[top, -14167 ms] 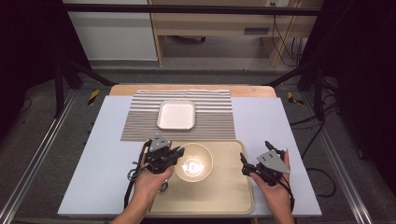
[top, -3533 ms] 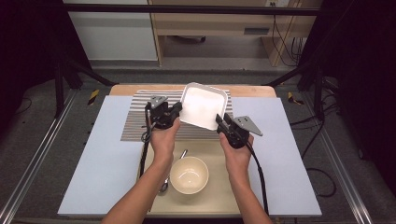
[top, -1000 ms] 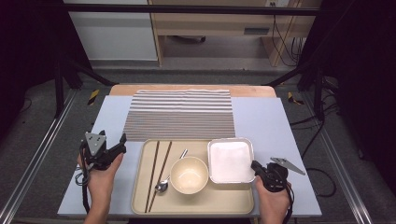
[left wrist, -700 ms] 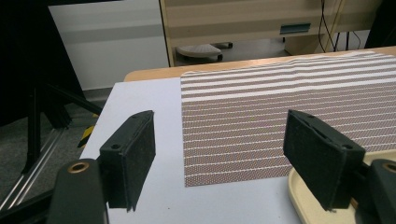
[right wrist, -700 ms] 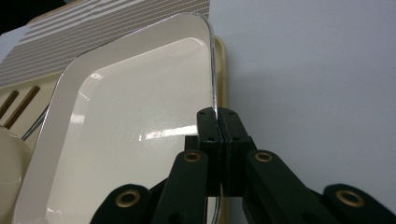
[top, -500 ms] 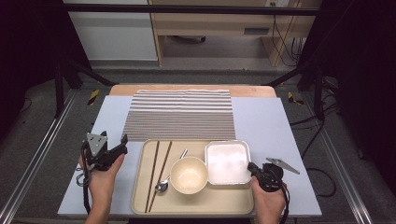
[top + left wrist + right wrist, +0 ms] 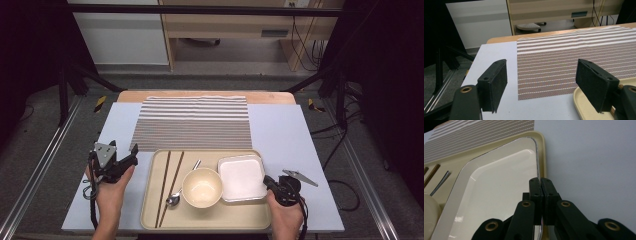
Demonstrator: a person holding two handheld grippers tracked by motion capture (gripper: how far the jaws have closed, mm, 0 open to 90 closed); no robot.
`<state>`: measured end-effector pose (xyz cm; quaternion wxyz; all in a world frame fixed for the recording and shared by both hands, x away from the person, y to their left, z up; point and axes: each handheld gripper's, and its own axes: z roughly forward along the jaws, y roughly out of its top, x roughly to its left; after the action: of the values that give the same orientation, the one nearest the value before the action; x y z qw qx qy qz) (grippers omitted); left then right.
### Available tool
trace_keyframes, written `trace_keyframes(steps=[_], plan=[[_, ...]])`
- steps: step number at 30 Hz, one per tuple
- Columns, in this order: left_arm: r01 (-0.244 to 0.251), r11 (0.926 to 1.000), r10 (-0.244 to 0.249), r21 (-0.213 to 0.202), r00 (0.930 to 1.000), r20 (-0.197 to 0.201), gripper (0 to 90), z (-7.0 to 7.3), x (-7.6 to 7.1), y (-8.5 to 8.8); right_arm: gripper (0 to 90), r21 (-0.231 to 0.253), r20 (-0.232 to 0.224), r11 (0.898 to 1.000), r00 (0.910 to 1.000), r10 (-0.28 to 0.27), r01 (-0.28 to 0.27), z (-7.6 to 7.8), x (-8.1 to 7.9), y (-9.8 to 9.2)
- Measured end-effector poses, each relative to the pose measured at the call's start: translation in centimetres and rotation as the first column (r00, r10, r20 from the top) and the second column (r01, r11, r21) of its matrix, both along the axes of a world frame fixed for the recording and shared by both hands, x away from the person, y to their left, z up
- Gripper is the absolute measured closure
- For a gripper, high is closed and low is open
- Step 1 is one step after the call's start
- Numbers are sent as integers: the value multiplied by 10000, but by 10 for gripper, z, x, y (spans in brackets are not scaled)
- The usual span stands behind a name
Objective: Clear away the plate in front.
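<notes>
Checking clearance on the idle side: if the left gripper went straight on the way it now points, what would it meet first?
Probably the striped placemat. The left gripper stands open above the blue table cover, aimed over the mat's near corner, with the tray's rim just beside its right jaw. Its height above the mat is unclear.

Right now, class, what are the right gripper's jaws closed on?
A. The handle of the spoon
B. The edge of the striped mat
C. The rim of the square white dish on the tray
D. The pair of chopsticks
C: in the right gripper view the right gripper has its jaws pinched shut on the rim of the square white dish, which sits on the tray.
</notes>
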<state>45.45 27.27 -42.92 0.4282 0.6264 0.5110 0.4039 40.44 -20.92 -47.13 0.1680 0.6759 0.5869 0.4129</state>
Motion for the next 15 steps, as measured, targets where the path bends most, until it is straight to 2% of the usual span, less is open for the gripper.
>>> trace_keyframes(steps=[3,5,9,14,15], plan=[[11,10000,-11,2,10000,-2,250,0,0,0,881,90,-110,9999,9999,-81,82,2,-3,2],[32,10000,-32,5,10000,-25,250,0,0,0,881,-64,45,9999,9999,93,-93,1,-4,1],[36,10000,-36,-19,10000,11,250,0,0,-1,876,-107,-92,9999,9999,100,-101,2,-9,2],[86,9999,-86,-64,10000,31,250,1,0,-2,867,-526,39,9983,9997,245,-242,2,-13,2],[88,9999,-88,-60,10000,31,251,1,0,-1,862,-489,6,9987,9999,166,-165,2,-15,3]])
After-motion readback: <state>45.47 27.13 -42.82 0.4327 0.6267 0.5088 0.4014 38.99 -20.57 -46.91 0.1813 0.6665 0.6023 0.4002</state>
